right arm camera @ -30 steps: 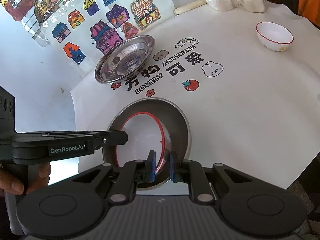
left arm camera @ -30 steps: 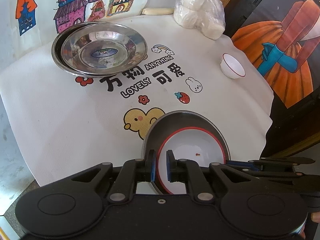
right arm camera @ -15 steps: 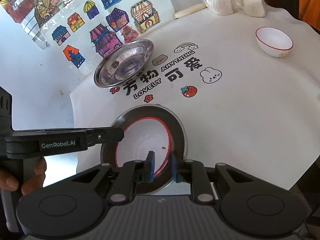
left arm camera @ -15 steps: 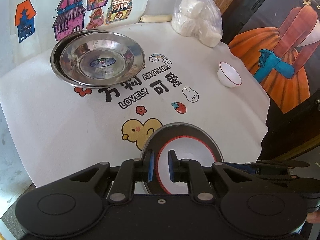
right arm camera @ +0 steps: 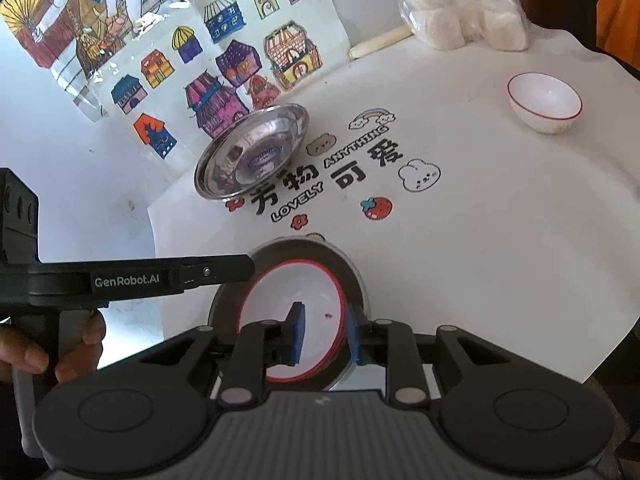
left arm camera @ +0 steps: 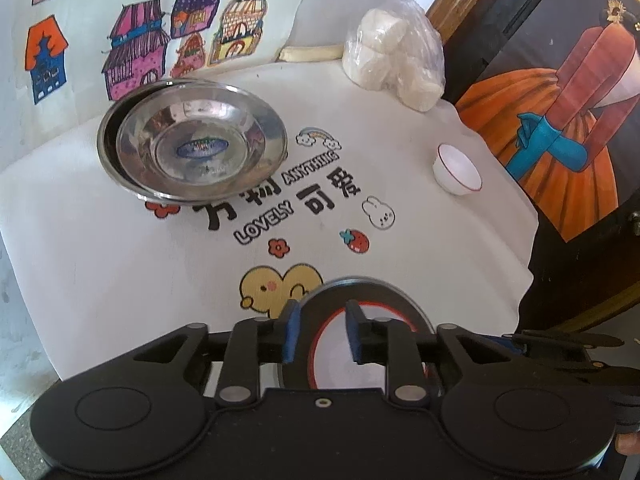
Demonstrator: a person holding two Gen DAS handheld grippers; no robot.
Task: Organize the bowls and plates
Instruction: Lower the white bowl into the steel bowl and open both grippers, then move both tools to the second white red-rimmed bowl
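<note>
In the left wrist view, the left gripper is opening, its fingers apart on both sides of the rim of the white bowl, which sits in a metal plate at the near edge of the surface. In the right wrist view, the right gripper is opening too, its fingers apart around the opposite rim of the same bowl, while two stacked metal plates and a small bowl stand farther away.

Red-rimmed white bowl nested upright in steel plate, table's near edge; stacked steel plates far-left; small red-rimmed bowl right edge.
</note>
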